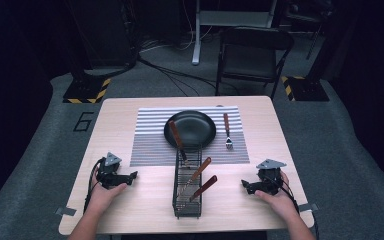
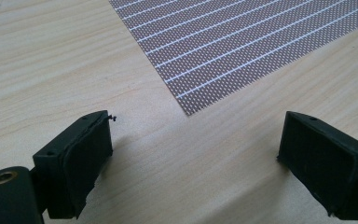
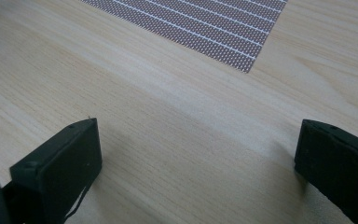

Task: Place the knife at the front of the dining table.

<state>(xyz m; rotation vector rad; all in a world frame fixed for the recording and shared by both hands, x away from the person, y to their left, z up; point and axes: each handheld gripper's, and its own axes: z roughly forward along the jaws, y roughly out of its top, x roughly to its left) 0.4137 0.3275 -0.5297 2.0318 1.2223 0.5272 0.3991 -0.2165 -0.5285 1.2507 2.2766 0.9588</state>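
Note:
A black plate lies on a grey striped placemat at the table's middle. A wooden-handled fork lies on the mat right of the plate. A black wire caddy stands in front, holding three wooden-handled utensils; one handle leans over the plate. My left gripper rests on the table left of the caddy, open, nothing between its jaws. My right gripper rests right of the caddy, open and empty. Both gripper views look down on bare wood and a mat corner.
The light wooden table stands on grey carpet. A black folding chair and cables lie beyond the far edge. Hazard-striped stand bases sit at the far left and right. Bare wood surrounds both grippers.

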